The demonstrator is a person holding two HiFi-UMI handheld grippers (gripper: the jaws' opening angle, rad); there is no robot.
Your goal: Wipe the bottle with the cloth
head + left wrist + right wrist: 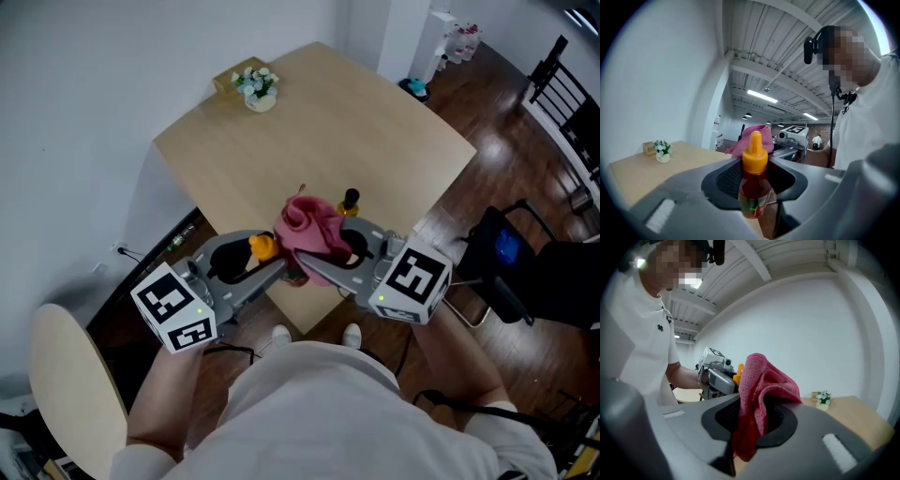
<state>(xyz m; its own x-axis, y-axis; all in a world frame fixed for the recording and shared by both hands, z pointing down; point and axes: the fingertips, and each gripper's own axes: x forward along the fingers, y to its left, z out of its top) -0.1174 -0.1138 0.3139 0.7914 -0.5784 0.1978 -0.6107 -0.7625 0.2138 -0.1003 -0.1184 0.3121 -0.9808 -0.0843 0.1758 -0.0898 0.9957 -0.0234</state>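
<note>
My left gripper (278, 268) is shut on a small bottle of red sauce with an orange cap (262, 247), held upright above the table's near edge. In the left gripper view the bottle (753, 185) stands between the jaws. My right gripper (311, 263) is shut on a bunched pink cloth (310, 231); in the right gripper view the cloth (758, 401) hangs out of the jaws. The cloth sits right beside the bottle's cap (739, 371). Whether the two touch I cannot tell. The two grippers point at each other, tips close together.
A wooden table (375, 122) carries a small flower pot (258, 92), a box (230, 77) and a dark bottle with a yellow cap (350, 201). A round-backed chair (66, 375) stands at the left, a black chair (525, 267) at the right, wood floor beyond.
</note>
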